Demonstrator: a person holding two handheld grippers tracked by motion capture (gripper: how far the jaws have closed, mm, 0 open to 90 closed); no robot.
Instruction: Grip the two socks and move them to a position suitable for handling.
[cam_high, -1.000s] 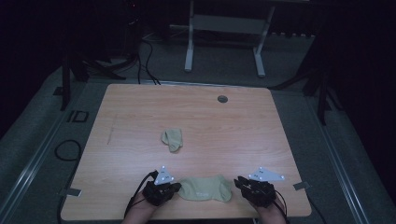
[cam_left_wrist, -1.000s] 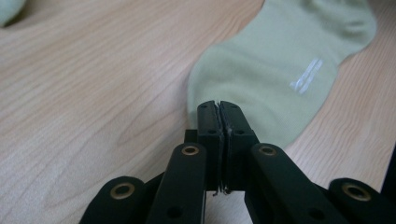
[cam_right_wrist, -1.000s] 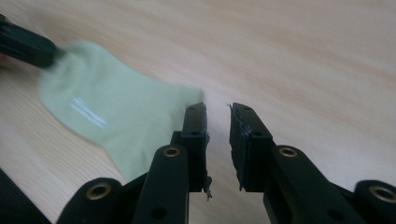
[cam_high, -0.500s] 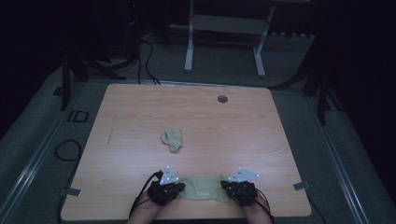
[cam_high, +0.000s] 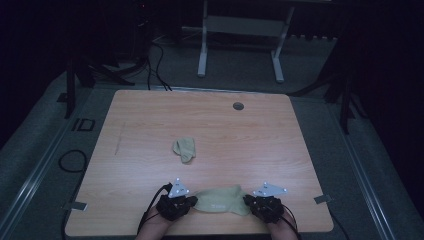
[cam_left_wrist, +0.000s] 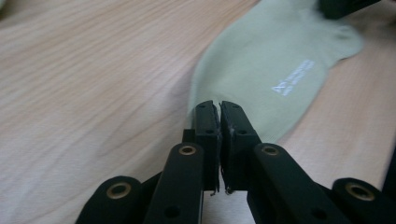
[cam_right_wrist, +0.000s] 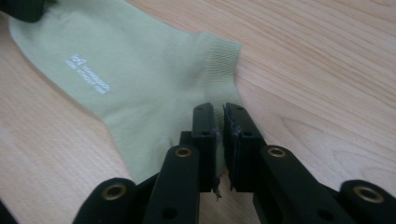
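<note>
A pale green sock (cam_high: 220, 200) with small white lettering lies flat near the table's front edge. My left gripper (cam_high: 192, 202) is at its left end and my right gripper (cam_high: 247, 201) at its right end. In the left gripper view the jaws (cam_left_wrist: 219, 105) stand a hairline apart on the sock's (cam_left_wrist: 275, 60) end and have just been opening a little. In the right gripper view the jaws (cam_right_wrist: 219, 109) have also just been opening. They are parted by a narrow gap, and the sock's cuff (cam_right_wrist: 140, 70) lies flat below it.
A second pale green sock (cam_high: 184, 149) lies crumpled near the middle of the wooden table (cam_high: 280, 150). A round cable grommet (cam_high: 238, 105) sits at the far edge. Beyond the table are a metal stand's legs (cam_high: 202, 60) and floor cables.
Both grippers have come inward and down onto the ends of the near sock. The sock now lies stretched flat between them.
</note>
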